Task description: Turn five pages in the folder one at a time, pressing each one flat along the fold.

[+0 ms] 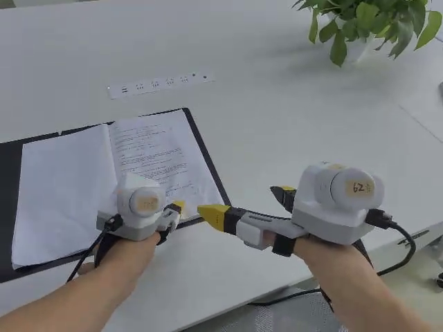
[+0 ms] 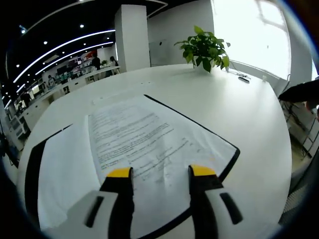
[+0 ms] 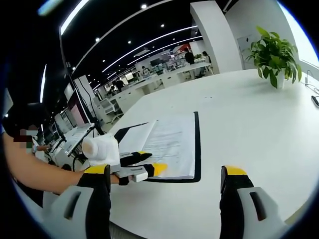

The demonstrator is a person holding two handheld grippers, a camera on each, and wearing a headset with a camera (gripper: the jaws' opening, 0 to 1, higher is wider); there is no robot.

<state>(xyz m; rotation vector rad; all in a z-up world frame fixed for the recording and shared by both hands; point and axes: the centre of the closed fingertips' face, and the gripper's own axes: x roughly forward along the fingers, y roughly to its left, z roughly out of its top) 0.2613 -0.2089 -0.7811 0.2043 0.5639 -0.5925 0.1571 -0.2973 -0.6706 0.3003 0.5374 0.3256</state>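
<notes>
Left gripper (image 2: 155, 172), jaws apart, hovers over the printed page (image 2: 144, 134); right gripper (image 3: 165, 170) gapes wide at 3 o'clock of the folder (image 3: 197, 149). Likely next: pinch a corner.

In your head view, the folder (image 1: 208, 158) lies open on the table (image 1: 297, 131) at the left of the frame. Its right page (image 1: 156, 155) lies beside its left page (image 1: 59, 194). Behind the folder, toward the upper centre, a socket strip (image 1: 160, 83) is set in the tabletop. A plant (image 1: 367, 21) stands at the upper right, well apart. Your left gripper (image 1: 173, 211) is over the right page's lower edge. Your right gripper (image 1: 248, 205) is just to the right of it, off the folder.
</notes>
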